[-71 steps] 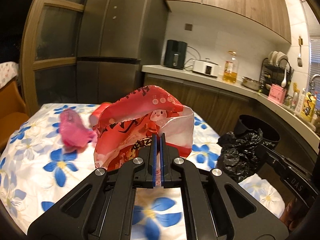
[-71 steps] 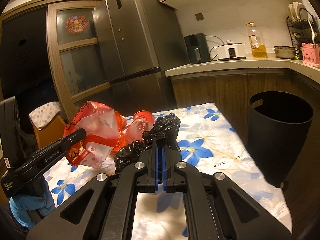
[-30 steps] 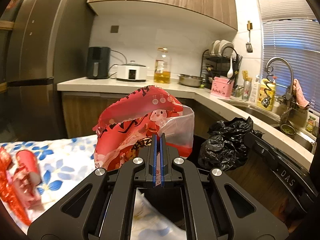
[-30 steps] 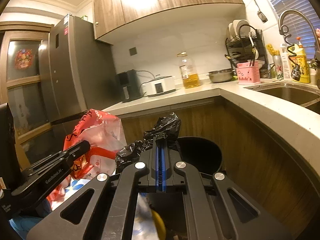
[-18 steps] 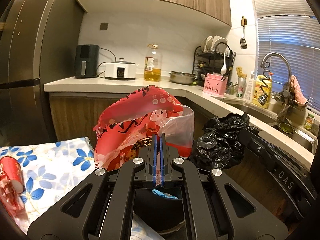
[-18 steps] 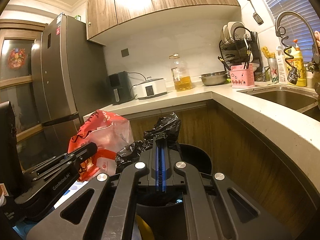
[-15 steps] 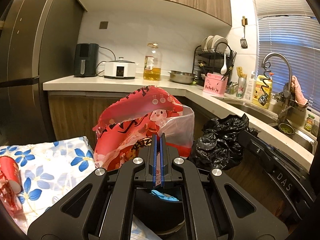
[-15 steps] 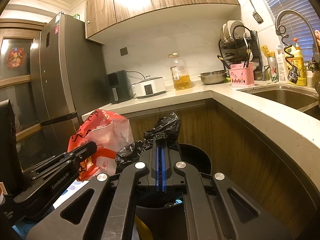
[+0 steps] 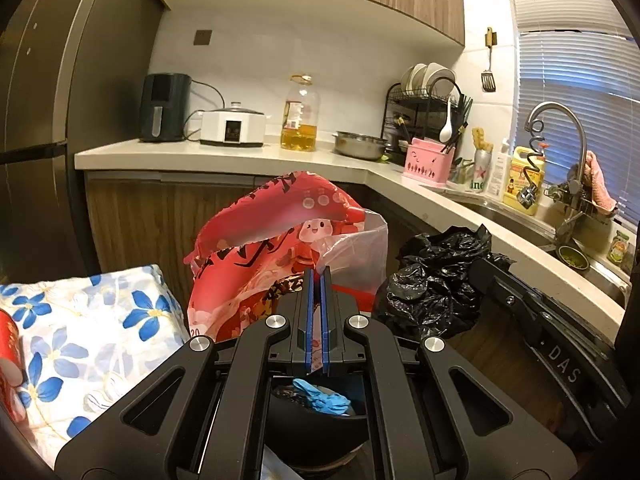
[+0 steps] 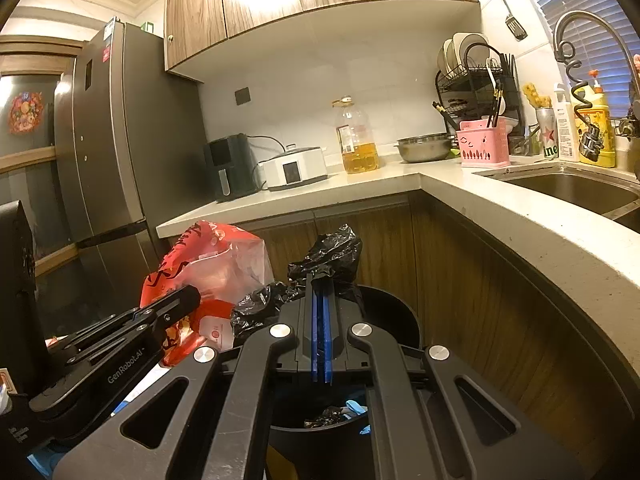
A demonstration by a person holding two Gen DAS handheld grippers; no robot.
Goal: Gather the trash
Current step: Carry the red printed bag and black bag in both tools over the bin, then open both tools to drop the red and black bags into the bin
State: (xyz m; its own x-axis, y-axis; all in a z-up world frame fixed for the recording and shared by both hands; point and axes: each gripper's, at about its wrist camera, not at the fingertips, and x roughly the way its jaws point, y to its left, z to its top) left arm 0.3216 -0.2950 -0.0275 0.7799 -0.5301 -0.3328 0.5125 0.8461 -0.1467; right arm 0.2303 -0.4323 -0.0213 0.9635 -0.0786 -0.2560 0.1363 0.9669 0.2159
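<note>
Kitchen counters wrap the background of the left wrist view, with a flowered tablecloth [image 9: 84,332] at lower left. The left gripper [image 9: 317,280] has its jaws pressed together, pinching a red printed bag [image 9: 276,248] above the black bin [image 9: 316,428], where a blue glove [image 9: 320,394] already lies. Released from here, the light bag could likely catch the rim and slide off outside.

From the right wrist view, the right gripper [image 10: 322,284] is clamped on a crumpled black bag [image 10: 332,252] over the same bin [image 10: 400,316]. The left tool and its red bag [image 10: 208,264] hang just beside it, so the two loads may snag each other. A countertop [image 10: 500,208] crowds the right side.
</note>
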